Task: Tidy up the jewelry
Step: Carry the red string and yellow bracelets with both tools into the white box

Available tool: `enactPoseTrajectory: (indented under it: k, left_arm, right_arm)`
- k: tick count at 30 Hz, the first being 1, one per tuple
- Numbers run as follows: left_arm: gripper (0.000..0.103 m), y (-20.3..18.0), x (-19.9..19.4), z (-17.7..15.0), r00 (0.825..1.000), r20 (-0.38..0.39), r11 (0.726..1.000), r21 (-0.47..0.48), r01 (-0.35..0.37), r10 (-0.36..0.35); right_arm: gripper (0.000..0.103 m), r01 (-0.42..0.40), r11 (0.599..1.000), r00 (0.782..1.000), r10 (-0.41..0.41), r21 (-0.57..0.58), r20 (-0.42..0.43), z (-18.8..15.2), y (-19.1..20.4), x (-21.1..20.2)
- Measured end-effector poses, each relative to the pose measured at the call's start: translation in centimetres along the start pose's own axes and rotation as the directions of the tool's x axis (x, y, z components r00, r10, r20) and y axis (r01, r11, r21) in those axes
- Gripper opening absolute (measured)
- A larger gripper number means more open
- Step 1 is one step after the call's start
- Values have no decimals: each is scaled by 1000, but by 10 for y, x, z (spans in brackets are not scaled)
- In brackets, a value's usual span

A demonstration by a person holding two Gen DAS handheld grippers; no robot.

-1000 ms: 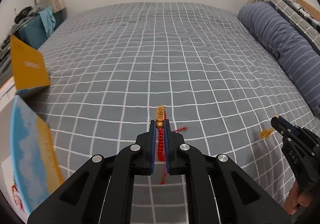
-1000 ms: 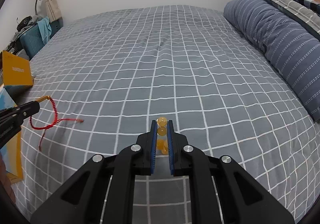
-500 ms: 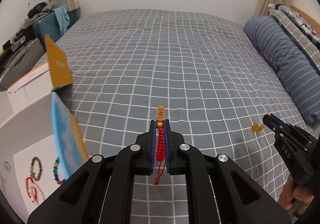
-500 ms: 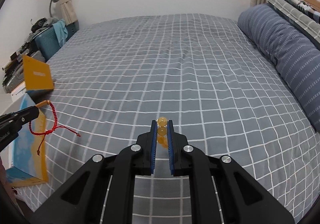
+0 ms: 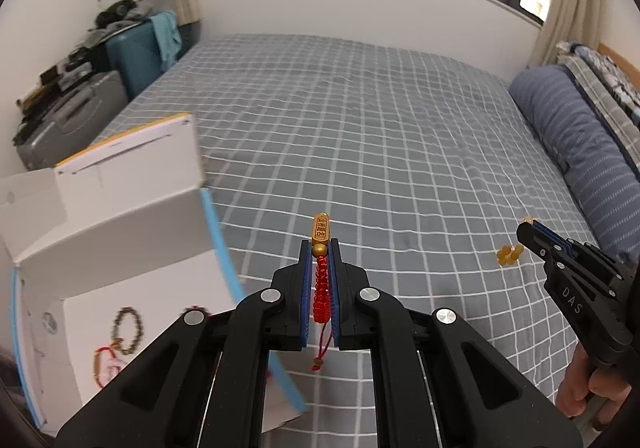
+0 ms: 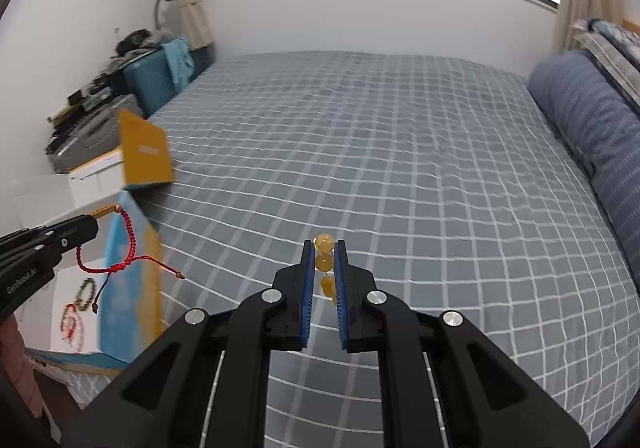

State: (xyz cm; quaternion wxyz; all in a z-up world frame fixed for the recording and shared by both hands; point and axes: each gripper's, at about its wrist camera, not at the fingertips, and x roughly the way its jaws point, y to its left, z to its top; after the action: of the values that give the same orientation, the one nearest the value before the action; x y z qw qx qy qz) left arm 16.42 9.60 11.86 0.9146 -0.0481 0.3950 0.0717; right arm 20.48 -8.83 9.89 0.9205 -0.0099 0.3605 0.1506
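Observation:
My left gripper (image 5: 320, 248) is shut on a red braided cord bracelet (image 5: 321, 284) with a gold bar charm, held in the air above the bed beside an open white box (image 5: 120, 232). The bracelet also hangs from the left gripper in the right wrist view (image 6: 120, 264). My right gripper (image 6: 324, 248) is shut on an amber bead bracelet (image 6: 323, 252), held above the bed; it shows at the right of the left wrist view (image 5: 509, 254). Several bracelets (image 5: 128, 328) lie on the box floor.
The grey checked bed cover (image 5: 380, 135) fills the middle. A blue striped pillow (image 5: 580, 151) lies at the right. The box has a yellow flap (image 6: 146, 155) and a blue and yellow side wall (image 6: 128, 280). Suitcases (image 5: 132, 55) stand by the left wall.
Both grippers have risen and moved left toward the open box, each still holding its bracelet. The box interior and the bracelets inside it have come into view.

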Motion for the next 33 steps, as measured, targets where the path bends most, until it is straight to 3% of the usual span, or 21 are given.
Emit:
enactPoseTrajectory:
  k: [10, 19, 27, 33]
  left_arm:
    - [7, 70, -33, -12, 997, 24, 994, -81, -67, 69]
    - [7, 138, -55, -34, 990, 21, 978, -163, -133, 138]
    - [7, 190, -63, -62, 980, -17, 954, -227, -196, 197]
    - [7, 215, -57, -85, 974, -65, 941, -251, -228, 219]
  right_arm:
    - [9, -110, 989, 994, 112, -94, 17, 12, 85, -6]
    - [9, -223, 954, 974, 229, -200, 3, 10, 174, -8]
    - [9, -307, 911, 951, 304, -276, -54, -6, 244, 0]
    - [9, -336, 896, 942, 315, -292, -116, -25, 275, 20]
